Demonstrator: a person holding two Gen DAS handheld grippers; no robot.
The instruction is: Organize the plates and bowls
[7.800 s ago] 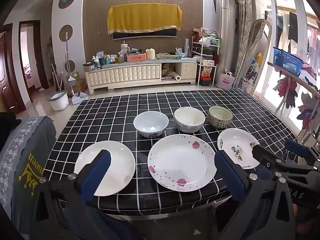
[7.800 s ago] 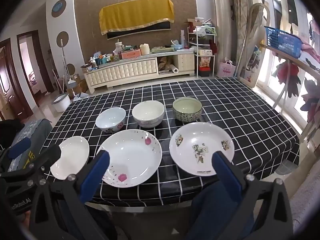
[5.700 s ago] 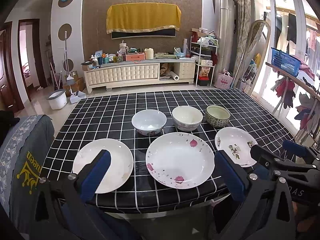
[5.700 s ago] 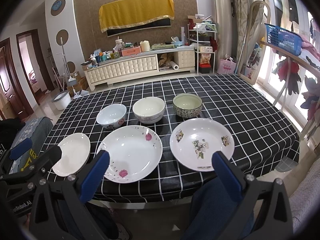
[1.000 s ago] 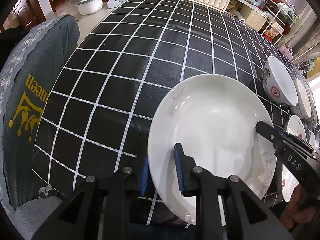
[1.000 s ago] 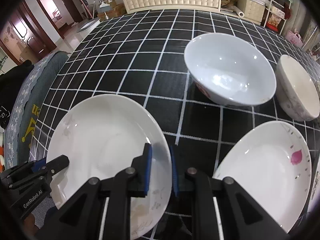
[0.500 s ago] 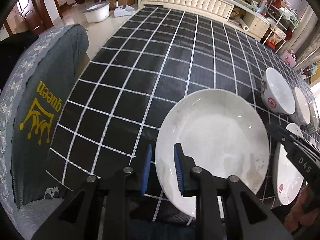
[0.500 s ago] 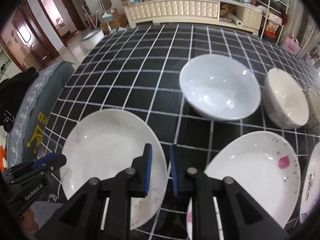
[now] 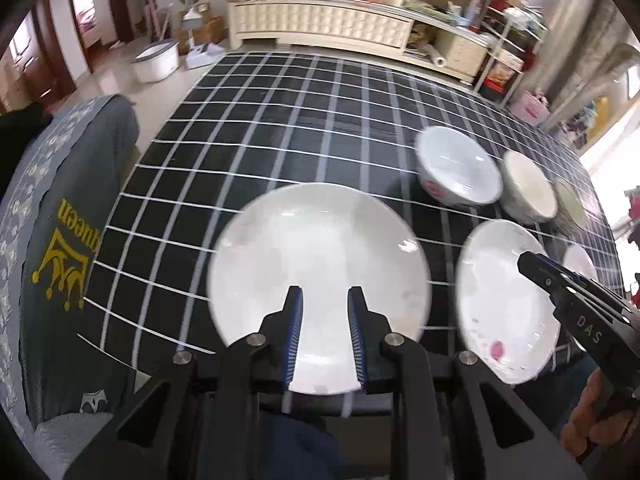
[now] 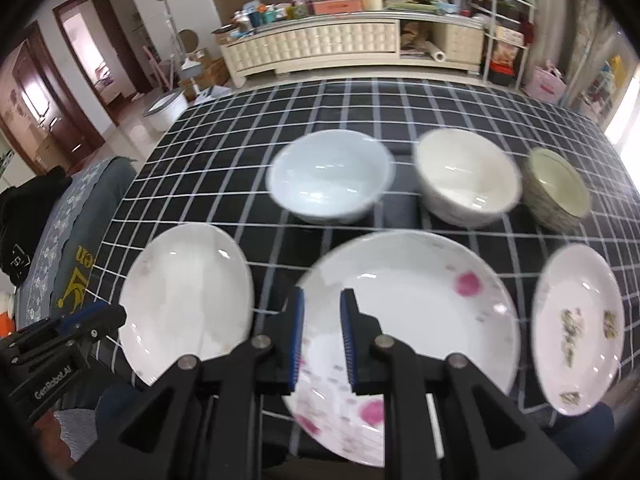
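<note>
Three plates (image 10: pixel 188 292) (image 10: pixel 416 312) (image 10: pixel 580 328) lie in a row along the table's (image 10: pixel 440 108) near edge. Behind them stand three bowls (image 10: pixel 332 176) (image 10: pixel 468 176) (image 10: pixel 556 188), side by side. A cabinet (image 10: pixel 320 48) stands beyond the table.

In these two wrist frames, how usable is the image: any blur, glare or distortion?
Left wrist: fisheye bends the tablecloth grid; white bowl and pink-flowered plate smeared by motion; plain plate washed out; window glare at right. Right wrist: all bowls and plates soft, pink-flowered plate most; right tongs sharp.
</note>
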